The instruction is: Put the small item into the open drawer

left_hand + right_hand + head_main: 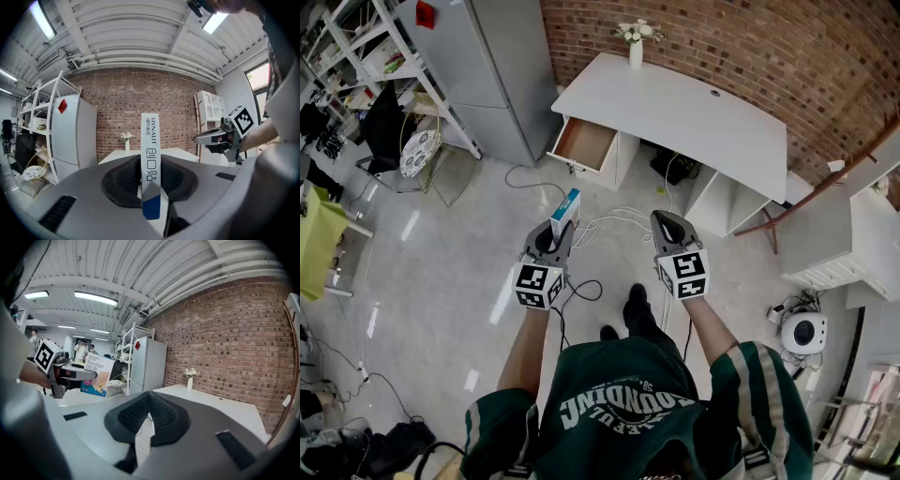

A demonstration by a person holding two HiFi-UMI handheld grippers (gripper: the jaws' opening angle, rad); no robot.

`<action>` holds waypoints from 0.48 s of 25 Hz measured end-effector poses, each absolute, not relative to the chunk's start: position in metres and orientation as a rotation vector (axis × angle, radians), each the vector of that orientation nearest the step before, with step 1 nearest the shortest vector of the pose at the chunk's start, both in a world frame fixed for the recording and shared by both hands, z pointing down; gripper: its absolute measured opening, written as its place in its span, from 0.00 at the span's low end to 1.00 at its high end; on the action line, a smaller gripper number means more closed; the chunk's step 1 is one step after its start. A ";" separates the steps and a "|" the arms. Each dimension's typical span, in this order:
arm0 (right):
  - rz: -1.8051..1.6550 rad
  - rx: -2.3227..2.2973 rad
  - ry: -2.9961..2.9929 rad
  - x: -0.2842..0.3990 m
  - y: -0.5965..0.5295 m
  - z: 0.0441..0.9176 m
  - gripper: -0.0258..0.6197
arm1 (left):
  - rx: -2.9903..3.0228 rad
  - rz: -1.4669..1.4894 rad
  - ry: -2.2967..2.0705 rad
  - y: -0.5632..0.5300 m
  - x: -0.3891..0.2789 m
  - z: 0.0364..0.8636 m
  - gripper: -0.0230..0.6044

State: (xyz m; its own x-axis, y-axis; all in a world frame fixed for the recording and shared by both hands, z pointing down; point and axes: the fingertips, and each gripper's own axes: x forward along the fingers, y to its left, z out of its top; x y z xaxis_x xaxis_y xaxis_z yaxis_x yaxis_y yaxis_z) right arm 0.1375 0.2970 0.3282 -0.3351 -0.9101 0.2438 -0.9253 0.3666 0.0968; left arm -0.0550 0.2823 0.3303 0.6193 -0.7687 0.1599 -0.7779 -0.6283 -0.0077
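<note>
My left gripper (555,234) is shut on a small white-and-blue bandage box (565,210), held upright between its pads; the box (150,164) stands edge-on in the left gripper view, and its printed face (98,374) shows in the right gripper view. My right gripper (667,226) is shut with nothing in it, level with the left one and about a hand's width to its right. Both hang above the floor. Ahead stands the white desk (675,112), its wooden drawer (584,142) pulled open at the left end, well beyond both grippers.
A small vase of flowers (637,42) stands on the desk's far left corner. White cables (614,218) lie on the floor between me and the desk. A grey fridge (497,66) and white shelving (375,56) stand to the left, a white cabinet (862,234) to the right.
</note>
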 end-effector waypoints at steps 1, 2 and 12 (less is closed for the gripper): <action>0.093 1.644 -2.379 0.137 0.297 0.326 0.08 | 2.771 0.226 -1.324 0.282 -0.055 0.330 0.18; 0.099 1.653 -2.384 0.137 0.296 0.324 0.08 | 2.771 0.225 -1.324 0.281 -0.055 0.330 0.18; 0.100 1.662 -2.384 0.138 0.294 0.327 0.08 | 2.765 0.221 -1.325 0.279 -0.057 0.332 0.18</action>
State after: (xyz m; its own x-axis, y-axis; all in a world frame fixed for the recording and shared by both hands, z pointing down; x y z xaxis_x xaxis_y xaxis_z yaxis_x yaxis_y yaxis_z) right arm 0.1382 0.2936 0.3266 -0.3283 -0.9164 0.2288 -0.9324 0.3532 0.0769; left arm -0.0572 0.2786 0.3315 0.6188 -0.7694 0.1585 -0.7791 -0.6268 -0.0013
